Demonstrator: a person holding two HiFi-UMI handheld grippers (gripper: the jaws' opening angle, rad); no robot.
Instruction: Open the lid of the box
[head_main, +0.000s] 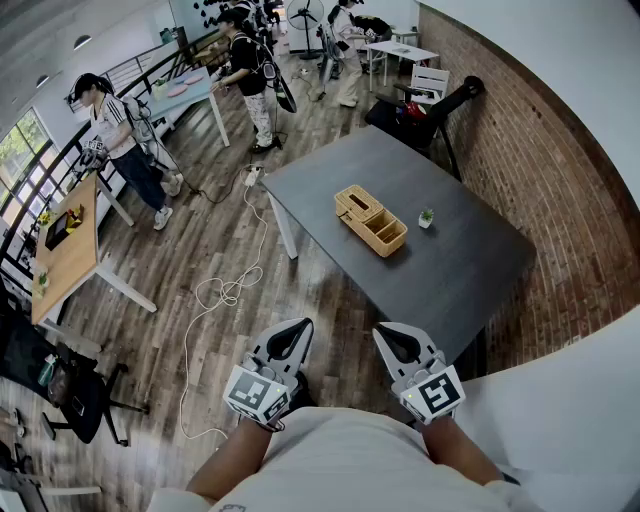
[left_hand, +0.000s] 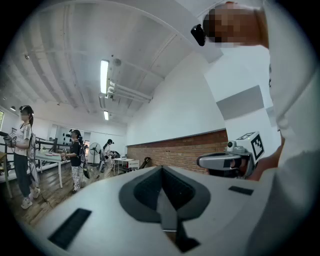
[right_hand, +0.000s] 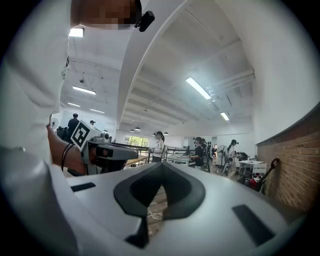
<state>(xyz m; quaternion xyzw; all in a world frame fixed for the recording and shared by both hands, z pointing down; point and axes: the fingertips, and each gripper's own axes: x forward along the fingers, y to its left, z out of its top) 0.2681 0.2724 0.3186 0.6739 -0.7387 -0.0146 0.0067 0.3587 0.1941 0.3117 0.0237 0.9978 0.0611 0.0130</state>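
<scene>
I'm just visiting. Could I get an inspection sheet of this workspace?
Surface: dark grey table, holding two things.
Job's things: wooden box mid-table, not touched by either gripper.
Clutter: small potted plant beside the box, apart from it.
Grippers: left gripper and right gripper both shut, empty, held short of the table.
Cables: white cable looped on the wooden floor left of the table.
Surroundings: brick wall at right; people at other tables.

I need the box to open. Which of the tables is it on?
The dark grey table beside the brick wall, the only one holding the wooden box; the others are lighter-topped.
</scene>
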